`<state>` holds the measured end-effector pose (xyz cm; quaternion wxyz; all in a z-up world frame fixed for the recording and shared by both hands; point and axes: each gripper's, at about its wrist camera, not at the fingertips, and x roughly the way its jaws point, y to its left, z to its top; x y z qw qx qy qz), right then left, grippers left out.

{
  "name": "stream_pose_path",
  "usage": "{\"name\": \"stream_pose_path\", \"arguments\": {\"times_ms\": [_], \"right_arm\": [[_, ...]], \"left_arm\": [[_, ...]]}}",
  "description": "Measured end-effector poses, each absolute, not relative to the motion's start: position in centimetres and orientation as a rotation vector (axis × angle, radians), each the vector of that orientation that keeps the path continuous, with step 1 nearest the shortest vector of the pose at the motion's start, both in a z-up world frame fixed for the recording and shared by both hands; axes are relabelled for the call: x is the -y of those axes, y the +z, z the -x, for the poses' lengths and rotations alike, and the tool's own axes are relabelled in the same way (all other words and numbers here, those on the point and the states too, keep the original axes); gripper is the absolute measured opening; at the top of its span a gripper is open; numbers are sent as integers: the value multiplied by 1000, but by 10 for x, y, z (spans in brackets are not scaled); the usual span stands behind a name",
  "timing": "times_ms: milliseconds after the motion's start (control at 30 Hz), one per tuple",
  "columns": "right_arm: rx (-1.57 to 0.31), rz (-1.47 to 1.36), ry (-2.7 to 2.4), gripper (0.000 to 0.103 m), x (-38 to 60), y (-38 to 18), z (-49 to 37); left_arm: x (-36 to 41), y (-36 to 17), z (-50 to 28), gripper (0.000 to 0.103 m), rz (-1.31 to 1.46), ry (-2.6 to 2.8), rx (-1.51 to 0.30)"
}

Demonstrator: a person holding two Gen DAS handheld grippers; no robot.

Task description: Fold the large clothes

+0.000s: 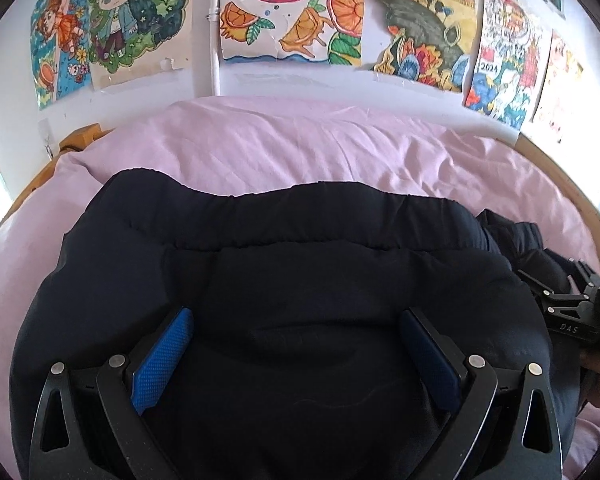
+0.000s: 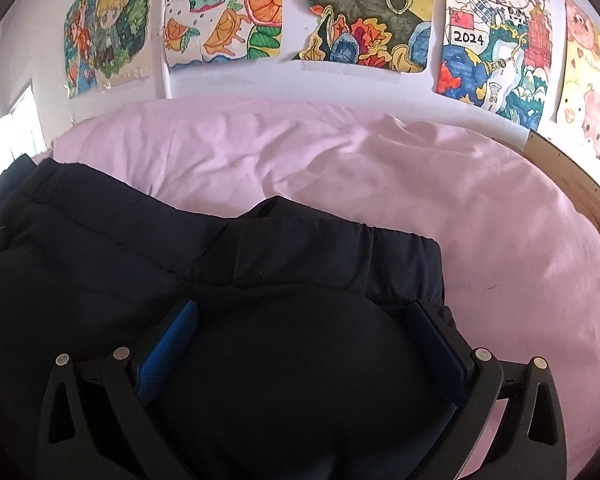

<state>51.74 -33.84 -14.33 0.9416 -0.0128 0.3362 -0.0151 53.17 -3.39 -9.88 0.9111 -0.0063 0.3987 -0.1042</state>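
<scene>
A large black padded garment (image 1: 284, 264) lies folded on the pink bed sheet (image 1: 284, 148). Its far edge shows a gathered hem. My left gripper (image 1: 296, 320) is open, its blue pads (image 1: 164, 356) wide apart over the garment's near part, with nothing between them but the fabric below. My right gripper (image 2: 306, 312) is open over the right end of the same garment (image 2: 180, 264), with blue pads (image 2: 168, 348) spread. The right gripper's body also shows in the left wrist view (image 1: 568, 304) at the garment's right side.
The pink sheet (image 2: 380, 168) covers the bed beyond and to the right of the garment. A wooden bed frame (image 2: 580, 184) runs along the right edge. Colourful drawings (image 1: 296, 8) hang on the white wall behind the bed.
</scene>
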Motion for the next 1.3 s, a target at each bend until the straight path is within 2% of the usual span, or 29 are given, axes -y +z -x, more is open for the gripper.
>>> {"name": "stream_pose_path", "arguments": {"times_ms": [367,500,700,933,1133,1300], "right_arm": [[-692,1,-17,102,340,-143,-515],[-711,-17,-4,102,344,-142,-515],[-644,24,55,102,332,-113,-491],[-607,12,249,102,316,-94,-442],[-680,131,307,102,271,-116,-456],[-713,37,371,102,286,-107,-456]], "left_arm": [[-10,-87,-518,103,126,-178,-826],[-35,-75,-510,103,76,-11,-804],[-86,-65,-488,103,126,49,-792],[-127,-89,-467,103,280,-188,-886],[-132,-112,-477,103,346,-215,-984],[-145,-124,-474,103,451,-347,-994]]}}
